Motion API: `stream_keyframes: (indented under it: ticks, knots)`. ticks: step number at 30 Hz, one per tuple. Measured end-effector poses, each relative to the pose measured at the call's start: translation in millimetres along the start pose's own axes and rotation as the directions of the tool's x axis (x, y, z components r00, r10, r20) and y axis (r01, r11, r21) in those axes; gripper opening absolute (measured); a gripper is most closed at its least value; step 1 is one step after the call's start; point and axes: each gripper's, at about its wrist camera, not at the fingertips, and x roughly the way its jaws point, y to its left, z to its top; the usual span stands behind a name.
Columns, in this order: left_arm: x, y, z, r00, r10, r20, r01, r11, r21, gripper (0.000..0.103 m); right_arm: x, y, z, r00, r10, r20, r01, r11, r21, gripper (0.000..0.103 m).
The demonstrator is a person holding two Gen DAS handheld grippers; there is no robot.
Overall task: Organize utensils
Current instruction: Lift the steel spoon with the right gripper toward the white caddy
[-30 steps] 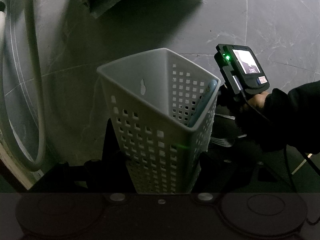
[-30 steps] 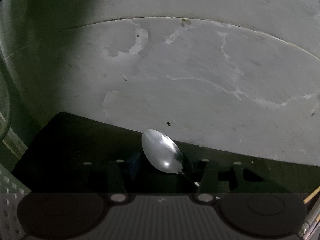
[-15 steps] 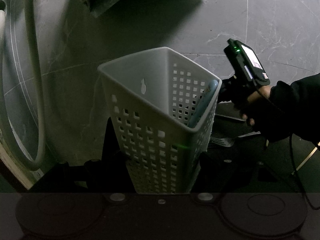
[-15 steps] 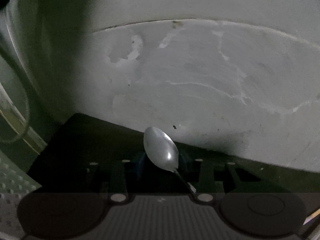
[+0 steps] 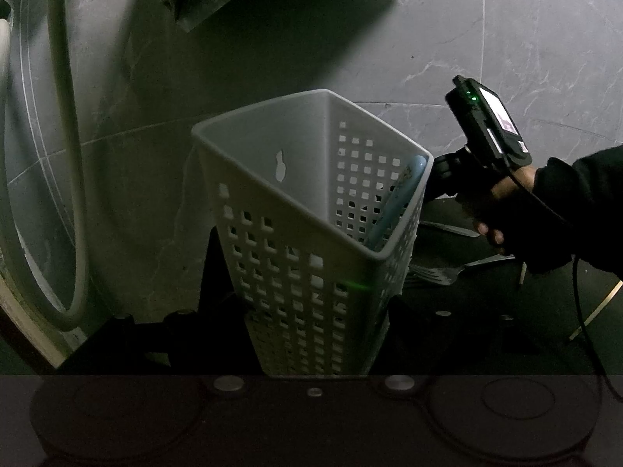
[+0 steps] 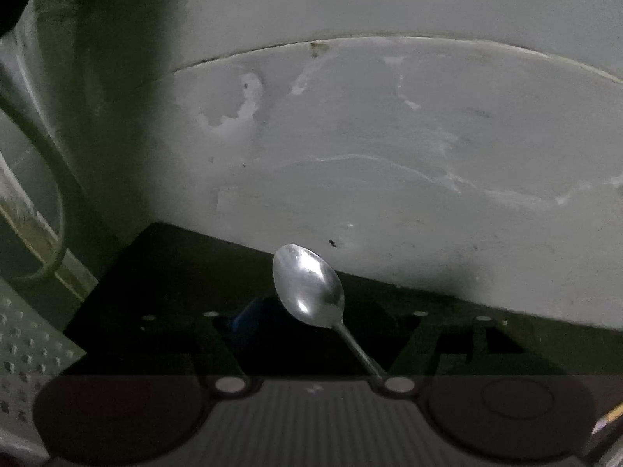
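Grey marbled tile (image 5: 525, 39) fills the background behind a black surface (image 5: 486, 311), all in dim light.

My left tongs (image 5: 284, 315) pinch the base of a white perforated utensil basket (image 5: 280, 264). It fills the gap between the two fingers and hangs tilted, its mouth leaning toward 1 o'clock. I judge I hold it that way so the opening faces my other hand and takes a utensil easily. A pale blue handle (image 5: 393, 202) already leans in its corner at 3 o'clock.

My right tongs (image 6: 315, 317) have just been opening and now stand spread. A steel spoon (image 6: 307, 284) is between the fingers. Its thin stem lies close to the finger on the 5 o'clock side, and I see no pad pressing it from the other side, so it looks let go rather than gripped. Its long axis runs from 5 o'clock at the stem up to 11 o'clock at the bowl, hollow side toward the camera, over the black surface. The end of the handle is hidden beneath the tongs.

From the left view, my right hand (image 5: 502, 202) carries its tongs just beside the basket at 3 o'clock, so the spoon is not in the basket yet. Beyond it a fork (image 5: 432, 272) lies on the surface at 4 o'clock, tines toward the basket. Another flat metal utensil (image 5: 447, 227) lies above it. A pale hose (image 5: 66, 155) curves down at 9 o'clock.
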Motion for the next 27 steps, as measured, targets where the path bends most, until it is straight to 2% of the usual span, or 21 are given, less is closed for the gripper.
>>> stream_keyframes:
  ticks: [3,4,5,7,11,14,19,21,22,27]
  knots:
    - [0.1,-0.4,0.3,1.000,0.000,0.000,0.000,1.000,-0.001,0.084,2.7,-2.1,7.3,1.000,0.007,-0.009,-0.008,0.999,-0.038,0.066]
    - [-0.1,-0.9,0.3,1.000,0.001,0.000,-0.001,1.000,-0.002,0.084,4.0,-2.1,10.1,1.000,0.016,-0.011,-0.016,0.999,-0.040,0.061]
    - [0.2,-1.0,0.4,1.000,0.002,-0.001,-0.002,1.000,-0.004,0.084,3.0,-3.6,11.8,1.000,0.019,-0.013,-0.019,0.999,-0.040,0.051]
    - [0.2,-1.4,0.4,1.000,0.003,0.000,-0.003,1.000,-0.006,0.084,2.7,-3.7,14.7,1.000,0.004,-0.018,-0.005,0.998,-0.063,0.043]
    - [1.0,-0.9,-0.2,1.000,0.005,0.000,-0.005,1.000,-0.014,0.084,-3.4,16.1,4.6,0.998,-0.050,-0.025,0.045,0.986,-0.161,0.040]
    - [1.4,-0.9,-0.2,1.000,0.007,0.000,-0.007,1.000,-0.015,0.084,-8.9,26.0,1.2,0.998,-0.054,-0.020,0.049,0.974,-0.221,0.039]
    - [1.1,-0.8,-0.6,1.000,0.007,0.000,-0.007,1.000,-0.017,0.084,-11.5,31.0,3.0,0.998,-0.049,-0.025,0.042,0.970,-0.240,0.037]
    - [1.2,-0.9,-0.6,1.000,0.007,0.001,-0.007,1.000,-0.017,0.084,-12.9,34.5,2.6,0.996,-0.086,-0.006,0.081,0.959,-0.271,0.024]
    - [1.2,-1.0,-0.6,1.000,0.007,0.001,-0.007,1.000,-0.018,0.084,-15.6,34.6,-1.3,0.995,-0.104,0.002,0.100,0.951,-0.294,0.007]
    - [1.1,-0.9,-1.1,1.000,0.008,0.002,-0.008,1.000,-0.020,0.084,-21.1,39.3,-5.8,0.995,-0.101,-0.010,0.091,0.928,-0.361,0.007]
